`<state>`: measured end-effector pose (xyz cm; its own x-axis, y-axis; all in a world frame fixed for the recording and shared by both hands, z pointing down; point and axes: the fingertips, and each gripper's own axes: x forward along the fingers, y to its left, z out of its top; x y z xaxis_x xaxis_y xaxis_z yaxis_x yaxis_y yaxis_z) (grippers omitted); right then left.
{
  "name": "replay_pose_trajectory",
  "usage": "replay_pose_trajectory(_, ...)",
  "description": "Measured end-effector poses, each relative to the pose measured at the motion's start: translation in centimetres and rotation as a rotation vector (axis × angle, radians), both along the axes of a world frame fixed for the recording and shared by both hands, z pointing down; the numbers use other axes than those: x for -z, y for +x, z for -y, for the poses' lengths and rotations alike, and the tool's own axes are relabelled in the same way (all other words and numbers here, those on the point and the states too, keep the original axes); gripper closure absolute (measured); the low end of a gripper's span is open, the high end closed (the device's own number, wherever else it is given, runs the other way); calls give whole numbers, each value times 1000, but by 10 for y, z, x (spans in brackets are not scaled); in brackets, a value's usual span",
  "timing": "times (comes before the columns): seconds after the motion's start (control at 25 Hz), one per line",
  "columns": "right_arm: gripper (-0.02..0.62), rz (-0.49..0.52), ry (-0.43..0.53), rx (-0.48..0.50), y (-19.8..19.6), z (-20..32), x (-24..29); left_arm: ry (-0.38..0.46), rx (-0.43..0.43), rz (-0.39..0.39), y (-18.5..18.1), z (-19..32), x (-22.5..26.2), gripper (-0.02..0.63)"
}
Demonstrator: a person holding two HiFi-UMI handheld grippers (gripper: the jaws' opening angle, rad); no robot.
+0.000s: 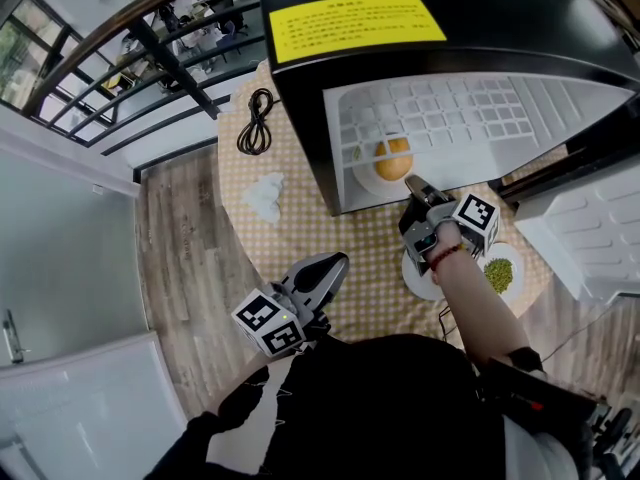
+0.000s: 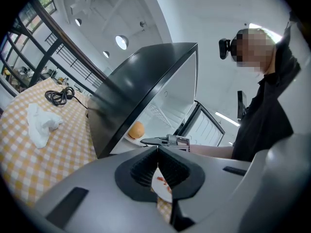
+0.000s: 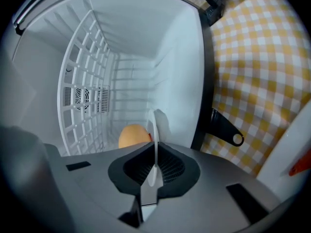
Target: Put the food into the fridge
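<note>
While the right gripper (image 3: 155, 152) pinches the rim of the round white plate (image 1: 370, 180) of orange food (image 1: 393, 160) inside the black fridge (image 1: 500, 28), set-down and release appear due next; the left gripper (image 1: 338, 264) waits empty, jaws pressed together.

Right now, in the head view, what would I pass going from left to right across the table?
crumpled white cloth → left gripper → orange food → green food

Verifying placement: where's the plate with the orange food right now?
Head view, centre: the plate is inside the open fridge, rim pinched by the right tongs.
</note>
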<state>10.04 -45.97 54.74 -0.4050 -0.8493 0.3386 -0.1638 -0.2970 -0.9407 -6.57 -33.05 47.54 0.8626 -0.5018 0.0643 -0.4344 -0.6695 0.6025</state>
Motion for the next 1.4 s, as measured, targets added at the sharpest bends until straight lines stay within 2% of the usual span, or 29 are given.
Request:
replay_pose_trajectory(0.64,569,-338,30,86,7,20,5,-12,-14,5,-2,-6,0,591)
replay_pose_trajectory(1.04,526,-639,25,177,5,21,9,-7,-7,3,-8,-7,3,591)
replay_pose_trajectory(1.4,491,-870,49,216,11,25,10,-10,12,-9,-13,-10,1,591)
